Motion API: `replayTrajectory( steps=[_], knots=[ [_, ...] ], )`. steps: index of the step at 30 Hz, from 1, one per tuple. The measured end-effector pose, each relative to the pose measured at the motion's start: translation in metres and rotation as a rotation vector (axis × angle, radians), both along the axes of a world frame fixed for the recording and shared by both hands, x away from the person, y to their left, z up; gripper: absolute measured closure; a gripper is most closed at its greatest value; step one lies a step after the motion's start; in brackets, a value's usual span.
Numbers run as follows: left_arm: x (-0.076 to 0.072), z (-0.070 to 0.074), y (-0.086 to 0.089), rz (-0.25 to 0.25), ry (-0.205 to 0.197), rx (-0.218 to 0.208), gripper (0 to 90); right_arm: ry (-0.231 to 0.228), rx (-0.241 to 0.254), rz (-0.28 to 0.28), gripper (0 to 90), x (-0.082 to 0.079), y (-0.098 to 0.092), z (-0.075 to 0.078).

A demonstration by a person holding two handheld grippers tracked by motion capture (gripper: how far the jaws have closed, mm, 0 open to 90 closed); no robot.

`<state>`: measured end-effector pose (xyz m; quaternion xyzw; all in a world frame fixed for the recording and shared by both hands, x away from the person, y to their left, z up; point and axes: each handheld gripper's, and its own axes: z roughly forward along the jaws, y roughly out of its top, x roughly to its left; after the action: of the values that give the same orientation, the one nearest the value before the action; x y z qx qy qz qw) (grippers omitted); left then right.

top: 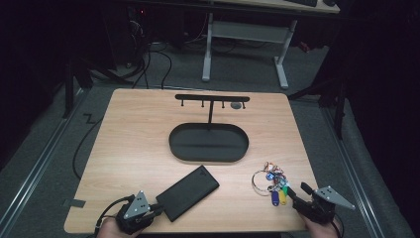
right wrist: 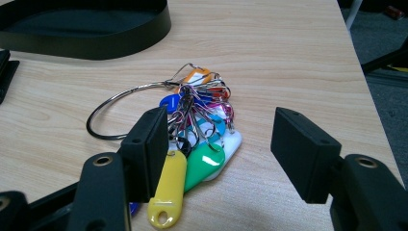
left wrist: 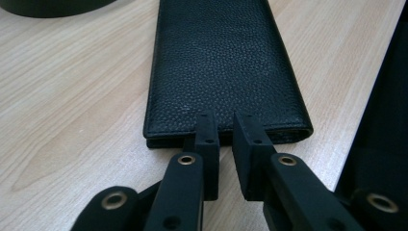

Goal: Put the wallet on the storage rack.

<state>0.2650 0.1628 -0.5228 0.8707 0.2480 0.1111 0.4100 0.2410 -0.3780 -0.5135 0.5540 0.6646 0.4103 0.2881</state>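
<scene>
A long black leather wallet (top: 188,192) lies slantwise near the table's front edge. My left gripper (top: 159,208) sits at its near short end; in the left gripper view the jaws (left wrist: 226,125) stand a narrow gap apart, tips over the wallet's (left wrist: 221,57) edge, nothing between them. A bunch of coloured key tags on a metal ring (top: 271,182) lies at the front right. My right gripper (top: 298,190) is just behind it, wide open (right wrist: 223,134), with the yellow and green tags (right wrist: 197,125) partly between the jaws, untouched.
A black oval tray (top: 173,141) with a hook stand (top: 212,97) rising behind it sits mid-table; its rim (right wrist: 96,41) lies beyond the keys. The table's right edge (top: 302,148) is near the keys. Desk legs and cables stand on the floor beyond.
</scene>
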Motion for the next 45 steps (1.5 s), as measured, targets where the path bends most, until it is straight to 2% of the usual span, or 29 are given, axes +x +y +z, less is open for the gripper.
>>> replayTrajectory(
  steps=[7,10,12,15,20,24,28,29,31,34,37,38,39,41,45],
  knots=[
    [0.000,0.005,0.007,0.042,-0.024,-0.024,74.7,0.005,0.011,-0.007,38.6,0.000,-0.001,0.000],
    [-0.003,0.008,0.004,0.048,-0.058,-0.012,68.0,0.004,0.008,-0.003,38.6,0.000,-0.001,-0.001],
    [-0.003,0.008,0.004,0.050,-0.064,-0.013,65.5,0.002,0.007,-0.002,38.6,0.000,-0.001,-0.001],
    [-0.005,0.010,0.000,0.052,-0.083,-0.015,58.1,0.003,0.007,-0.004,38.6,0.000,-0.001,-0.001],
    [-0.009,0.011,-0.013,0.039,-0.122,0.017,50.3,0.009,0.005,-0.001,38.6,0.001,0.000,-0.002],
    [-0.007,0.015,-0.021,0.023,-0.124,0.020,46.8,0.014,0.005,-0.002,38.6,0.002,0.001,-0.002],
    [-0.001,0.024,-0.029,0.025,-0.130,0.009,47.0,0.018,0.008,-0.003,38.6,0.003,0.001,-0.003],
    [0.003,0.030,-0.039,0.054,-0.139,0.023,47.7,0.017,0.008,-0.004,38.6,0.003,0.001,-0.003],
    [0.009,0.033,-0.050,0.048,-0.110,0.010,48.7,0.018,0.006,-0.002,38.6,0.003,0.001,-0.004],
    [0.007,0.024,-0.061,0.019,-0.099,-0.020,50.2,0.019,0.008,-0.005,38.6,0.003,0.001,-0.003],
    [-0.001,0.015,-0.062,-0.019,-0.114,0.026,50.4,0.012,0.004,0.000,38.6,0.001,0.000,-0.003],
    [-0.001,0.015,-0.062,-0.019,-0.114,0.026,51.6,0.012,0.004,0.000,38.6,0.001,0.000,-0.003],
    [-0.003,0.011,-0.057,-0.038,-0.091,0.019,52.7,0.017,0.009,-0.004,38.6,0.000,-0.001,-0.003],
    [-0.004,0.010,-0.055,-0.045,-0.081,0.016,53.2,0.018,0.015,-0.006,38.6,0.000,-0.003,-0.003],
    [-0.005,0.010,-0.058,-0.048,-0.100,0.036,50.4,0.018,0.012,0.000,38.6,0.001,-0.002,-0.004]
  ],
)
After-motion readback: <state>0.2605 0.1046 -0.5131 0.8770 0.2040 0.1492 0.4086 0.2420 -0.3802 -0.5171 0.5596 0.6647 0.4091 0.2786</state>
